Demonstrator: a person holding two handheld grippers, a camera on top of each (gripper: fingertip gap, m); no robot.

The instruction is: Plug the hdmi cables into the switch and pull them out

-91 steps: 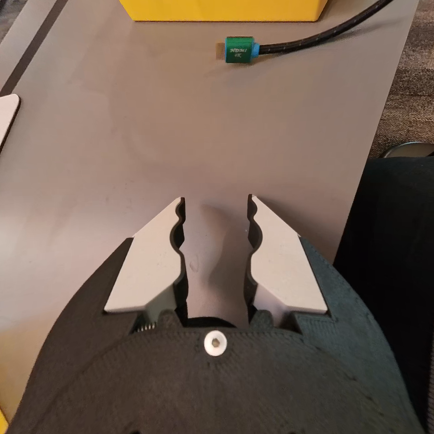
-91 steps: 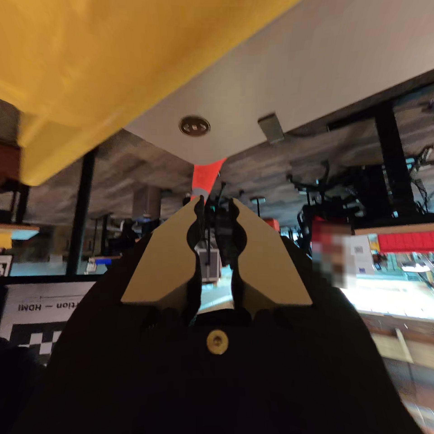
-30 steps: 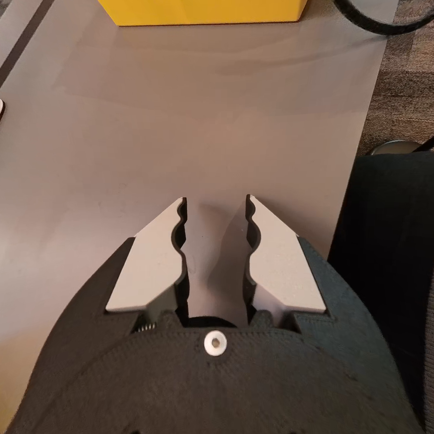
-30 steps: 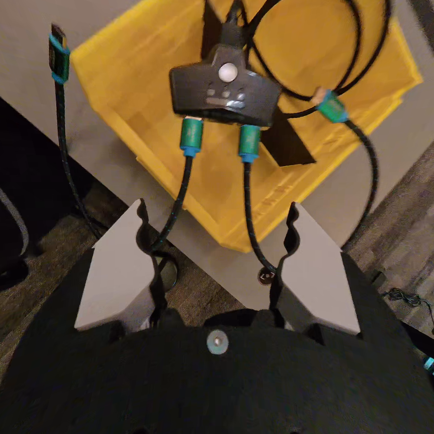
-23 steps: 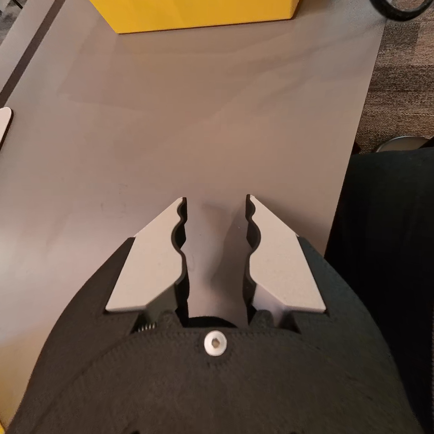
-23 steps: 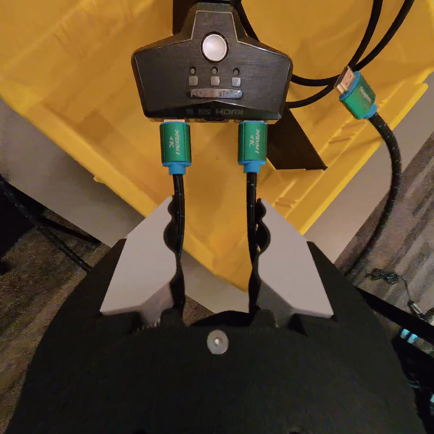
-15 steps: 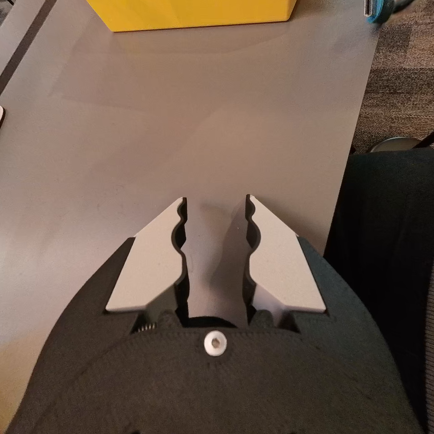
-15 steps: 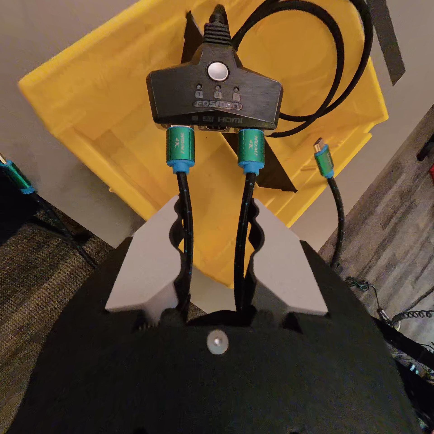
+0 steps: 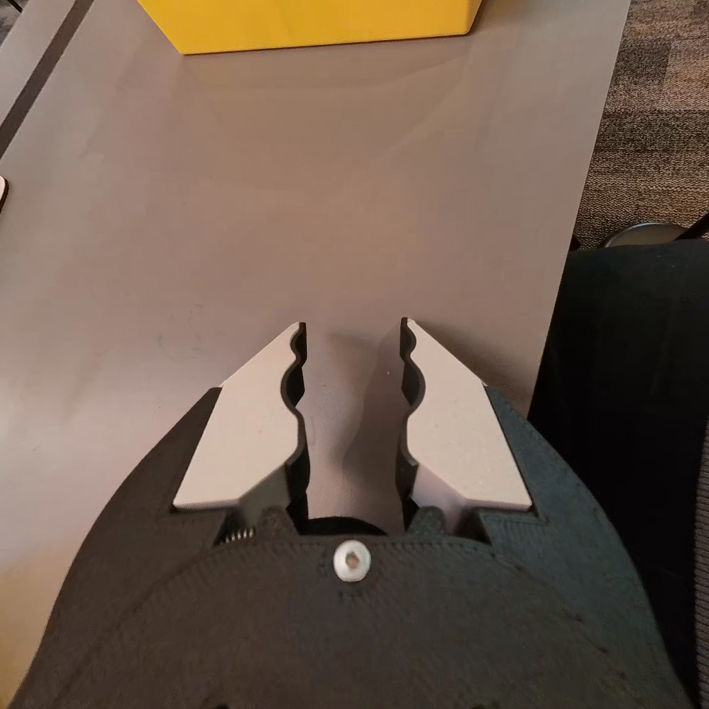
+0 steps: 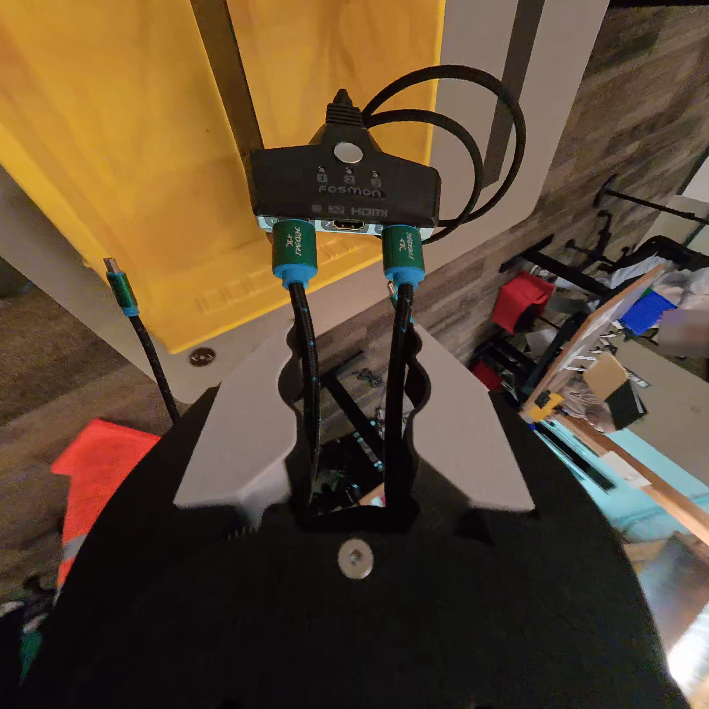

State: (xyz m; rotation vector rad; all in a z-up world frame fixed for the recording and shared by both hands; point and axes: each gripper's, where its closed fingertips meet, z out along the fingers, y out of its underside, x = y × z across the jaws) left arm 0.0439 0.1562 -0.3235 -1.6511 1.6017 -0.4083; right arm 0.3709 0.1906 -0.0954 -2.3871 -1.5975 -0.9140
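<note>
While hovering low over the grey counter (image 9: 230, 192), idling with the left gripper (image 9: 353, 326): jaws partway apart, holding nothing, probably parked there as the spare hand. Just catching the yellow bin (image 9: 326, 23) at the top of frame and some dark fabric (image 9: 633, 383) down the right edge.

Over to the right gripper (image 10: 353, 337), looking straight at the black switch (image 10: 345, 184), centre frame, up off the counter in front of the bin. Seeing two hdmi cables seated in the outer ports, left green plug (image 10: 294, 249) and right green plug (image 10: 403, 253), with the middle port (image 10: 348, 225) empty. Tracing both braided leads down through the gap between partway-open jaws, one along each inner face; cannot tell whether pinched or merely threaded. Likely lined up this way for a straight pull-out.

Spotting a third plug (image 10: 121, 286) loose at left, and the switch's own lead (image 10: 498, 134) looping at upper right. Snag risks, both.
</note>
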